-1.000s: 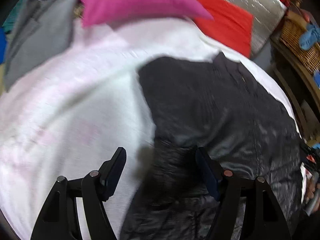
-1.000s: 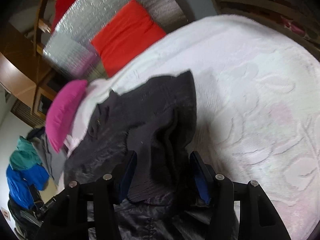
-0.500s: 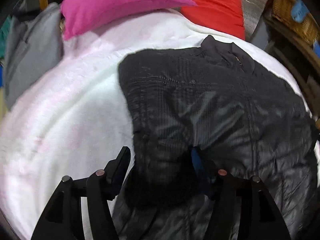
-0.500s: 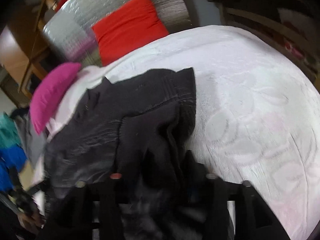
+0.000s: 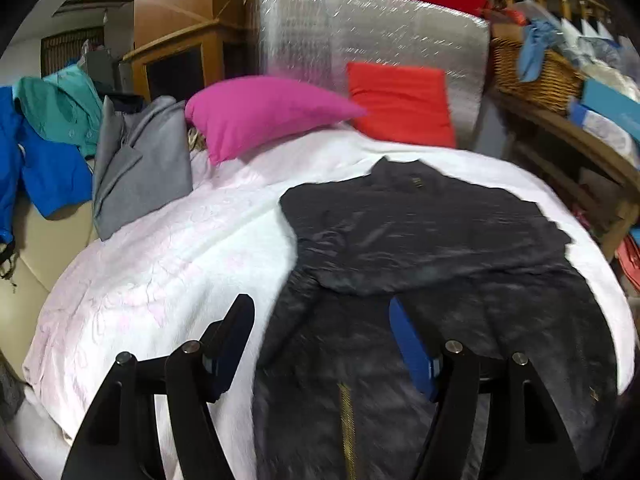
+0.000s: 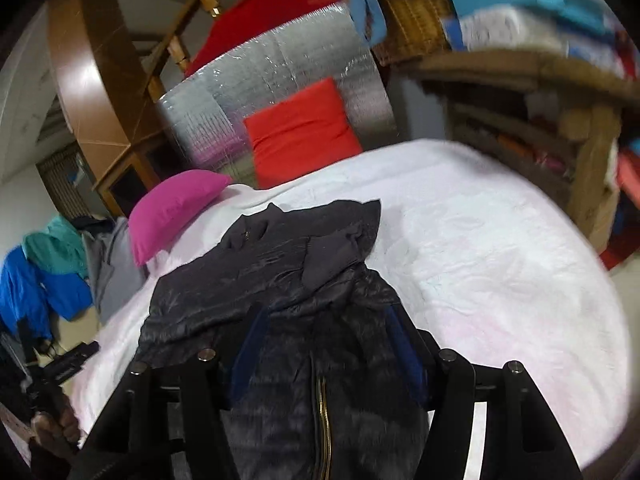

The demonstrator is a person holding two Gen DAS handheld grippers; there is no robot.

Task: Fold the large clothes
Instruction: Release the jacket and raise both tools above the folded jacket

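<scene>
Jacket [image 5: 420, 248] flat on bed [image 5: 160, 264], top folded over — left gripper [image 5: 320, 344] and right gripper [image 6: 324, 348] jaws just widened, both parted above it, gripping nothing

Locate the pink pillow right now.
The pink pillow lies at the far end of the white bedspread. In the left wrist view it is upper left of centre, between the grey garment and the red cushion, beyond the black jacket.
</scene>
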